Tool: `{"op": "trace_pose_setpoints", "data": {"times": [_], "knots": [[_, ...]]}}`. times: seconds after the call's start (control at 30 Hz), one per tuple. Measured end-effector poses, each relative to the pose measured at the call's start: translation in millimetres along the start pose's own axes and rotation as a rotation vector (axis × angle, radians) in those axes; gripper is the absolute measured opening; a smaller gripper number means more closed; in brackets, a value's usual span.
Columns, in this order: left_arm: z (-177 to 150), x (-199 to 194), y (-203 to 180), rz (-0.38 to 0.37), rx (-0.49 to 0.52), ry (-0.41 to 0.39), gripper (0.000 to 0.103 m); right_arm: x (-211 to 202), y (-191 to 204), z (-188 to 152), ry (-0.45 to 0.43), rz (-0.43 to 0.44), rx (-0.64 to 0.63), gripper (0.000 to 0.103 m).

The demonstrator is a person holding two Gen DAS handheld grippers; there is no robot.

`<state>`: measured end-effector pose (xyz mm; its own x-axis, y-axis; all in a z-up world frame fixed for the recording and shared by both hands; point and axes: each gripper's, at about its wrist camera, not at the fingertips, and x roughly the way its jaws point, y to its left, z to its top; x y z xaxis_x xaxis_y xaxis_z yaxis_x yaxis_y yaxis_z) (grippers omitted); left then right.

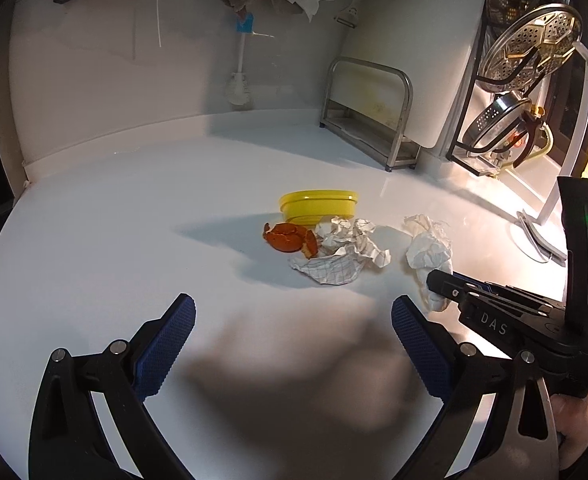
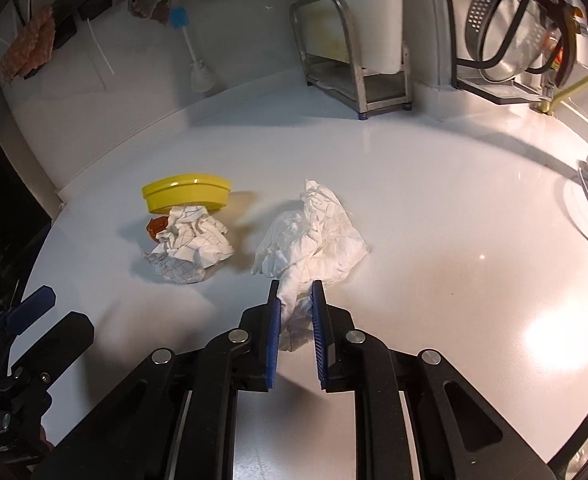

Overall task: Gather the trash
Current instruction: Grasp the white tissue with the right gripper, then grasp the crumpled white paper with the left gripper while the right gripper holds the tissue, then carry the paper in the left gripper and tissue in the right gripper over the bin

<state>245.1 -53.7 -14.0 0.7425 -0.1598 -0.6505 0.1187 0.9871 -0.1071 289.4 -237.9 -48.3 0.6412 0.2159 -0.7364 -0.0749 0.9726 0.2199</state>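
On the white counter (image 1: 134,240) lie an orange peel (image 1: 290,238), a crumpled checked paper (image 1: 341,252) and a white tissue (image 1: 429,244), in front of a yellow oval lid (image 1: 317,204). My left gripper (image 1: 294,312) hovers open short of the paper, with nothing between its blue pads. In the right wrist view my right gripper (image 2: 295,286) is shut on the near tail of the white tissue (image 2: 313,236), whose bulk still rests on the counter. The checked paper (image 2: 190,248), peel (image 2: 158,226) and lid (image 2: 186,194) lie to its left.
A metal rack (image 1: 373,116) and a leaning white board (image 1: 413,40) stand at the back. Strainers hang on a black wire stand (image 1: 513,80) at the right, near a white stand base (image 1: 541,236). A brush (image 1: 240,80) and cloths hang on the back wall.
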Motion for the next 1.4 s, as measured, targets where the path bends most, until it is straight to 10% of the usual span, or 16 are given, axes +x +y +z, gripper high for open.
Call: {"op": "trace_pose_setpoints", "data": {"times": [0.67,1.0,1.4], "knots": [[30,75,-50,0.128,0.02,0.087,0.096,-12,-32,8,-0.049,0.026,0.117,0.014],[23,72,-46,0.101,0.023,0.116,0.034,-14,-31,7,-0.055,0.035,0.115,0.014],[-19,-1,-20,0.076,0.082,0.096,0.027,-16,-15,0,-0.056,0.023,0.063,0.014]]}}
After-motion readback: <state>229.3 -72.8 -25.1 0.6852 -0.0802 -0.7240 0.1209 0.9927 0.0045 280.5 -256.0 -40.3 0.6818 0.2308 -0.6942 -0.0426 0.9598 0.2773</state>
